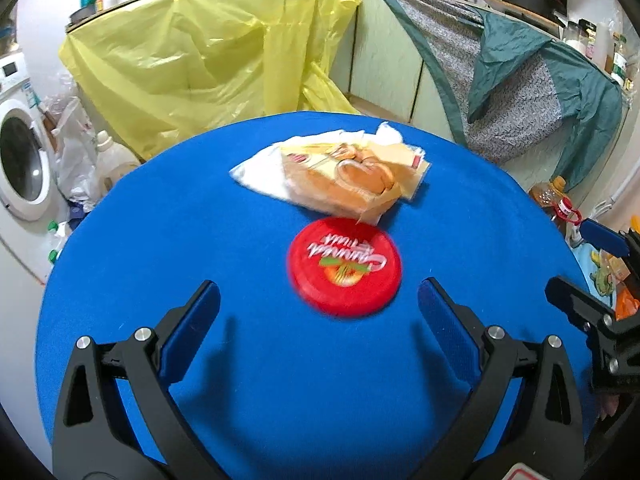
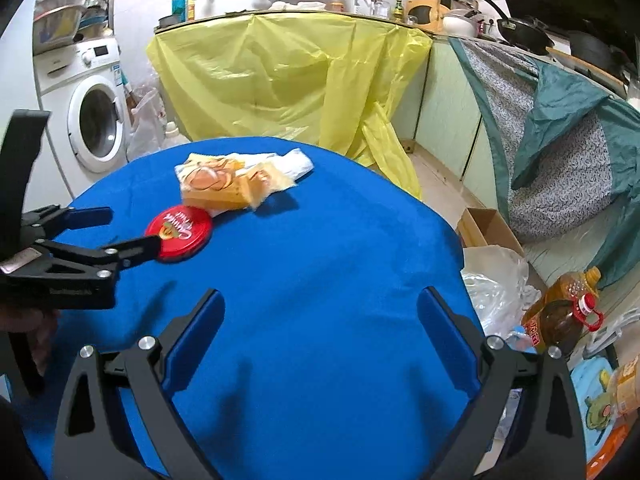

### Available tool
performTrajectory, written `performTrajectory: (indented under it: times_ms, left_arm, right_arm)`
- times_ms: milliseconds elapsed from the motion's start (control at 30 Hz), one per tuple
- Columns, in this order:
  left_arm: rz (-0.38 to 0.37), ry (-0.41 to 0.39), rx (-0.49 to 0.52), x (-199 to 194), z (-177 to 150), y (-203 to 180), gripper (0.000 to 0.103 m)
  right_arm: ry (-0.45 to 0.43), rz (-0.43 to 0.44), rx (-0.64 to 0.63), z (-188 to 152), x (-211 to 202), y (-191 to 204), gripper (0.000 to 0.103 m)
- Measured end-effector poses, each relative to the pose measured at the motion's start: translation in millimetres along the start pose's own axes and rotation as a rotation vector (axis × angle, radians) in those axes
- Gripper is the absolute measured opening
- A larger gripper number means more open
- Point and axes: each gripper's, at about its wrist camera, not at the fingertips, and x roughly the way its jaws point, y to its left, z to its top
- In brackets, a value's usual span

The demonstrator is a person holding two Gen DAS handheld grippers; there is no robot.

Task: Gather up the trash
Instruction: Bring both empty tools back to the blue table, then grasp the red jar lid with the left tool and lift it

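We see one red lid [image 1: 345, 266], one wrapper [image 1: 352, 178]; our left gripper [image 1: 319, 306] and right gripper [image 2: 320, 308] both gape, empty.

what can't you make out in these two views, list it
- Red lid: left wrist view, motion blur smears its white lettering.
- Same lid, right wrist view: the left gripper covers its near edge.
- Yellow wrapper: its print is too small and blurred.
- White bag: mostly hidden beneath the wrapper.
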Motion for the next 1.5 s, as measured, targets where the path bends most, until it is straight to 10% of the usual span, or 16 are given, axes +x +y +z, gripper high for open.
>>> performTrajectory:
  times_ms: [467, 700, 1500]
  left_arm:
    - [0.021, 0.132, 0.028, 45, 20, -16, 0.095]
    - [0.045, 0.103, 0.016, 39, 17, -11, 0.07]
    - [0.104, 0.031, -0.069, -27, -4, 90, 0.069]
  right_arm:
    - [0.024, 0.016, 0.015, -3, 6, -11, 0.094]
    - [0.025, 0.017, 0.032, -3, 4, -14, 0.094]
    - [-0.007, 0.234, -0.141, 57, 40, 74, 0.093]
